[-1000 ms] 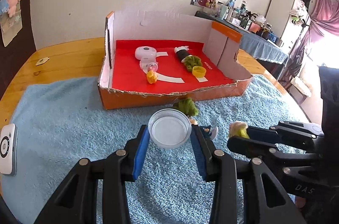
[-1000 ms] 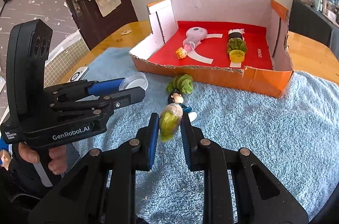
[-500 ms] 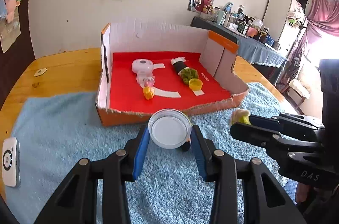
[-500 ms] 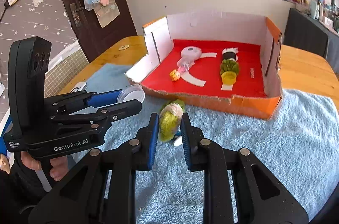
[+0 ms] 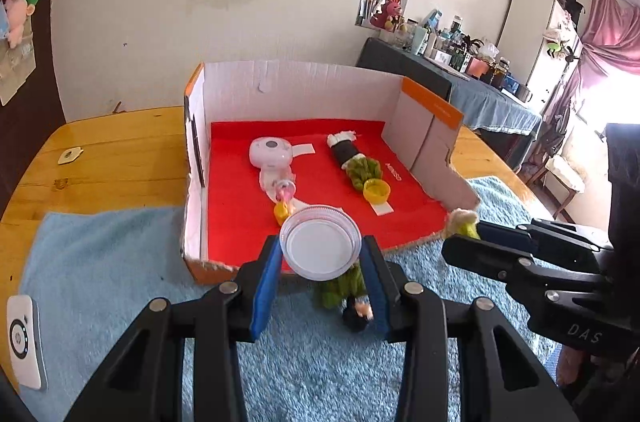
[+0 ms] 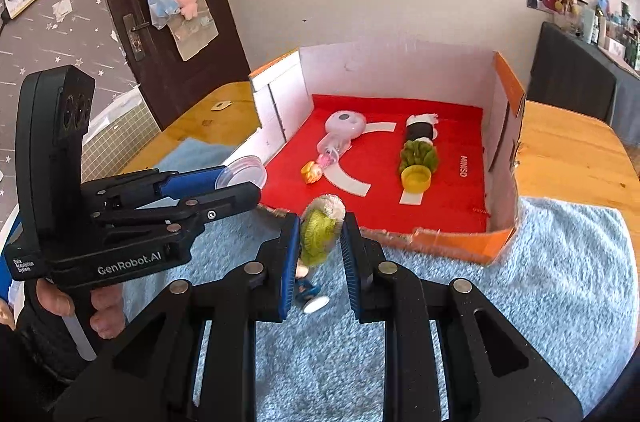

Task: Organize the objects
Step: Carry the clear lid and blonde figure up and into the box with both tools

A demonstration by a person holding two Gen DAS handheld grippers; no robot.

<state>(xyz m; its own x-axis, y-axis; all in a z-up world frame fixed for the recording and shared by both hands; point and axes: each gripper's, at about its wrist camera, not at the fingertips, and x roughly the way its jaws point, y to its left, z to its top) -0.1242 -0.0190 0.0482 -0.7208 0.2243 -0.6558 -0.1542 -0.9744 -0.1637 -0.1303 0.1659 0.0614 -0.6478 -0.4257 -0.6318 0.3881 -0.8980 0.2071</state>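
The round plastic lid (image 5: 321,247) sits clamped between the jaws of your left gripper (image 5: 322,264), raised over the front edge of the cardboard box (image 5: 296,86). Your right gripper (image 6: 320,254) has its jaws closed on the yellow-green doll (image 6: 318,228), just short of the box's front wall, above the blue towel (image 6: 560,282).

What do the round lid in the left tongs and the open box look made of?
Round lid: probably clear, glossy plastic; see-through ridged rim, white centre. Open box: cardboard, matte; torn, ragged front edge, orange outside, red sheet lining its floor.
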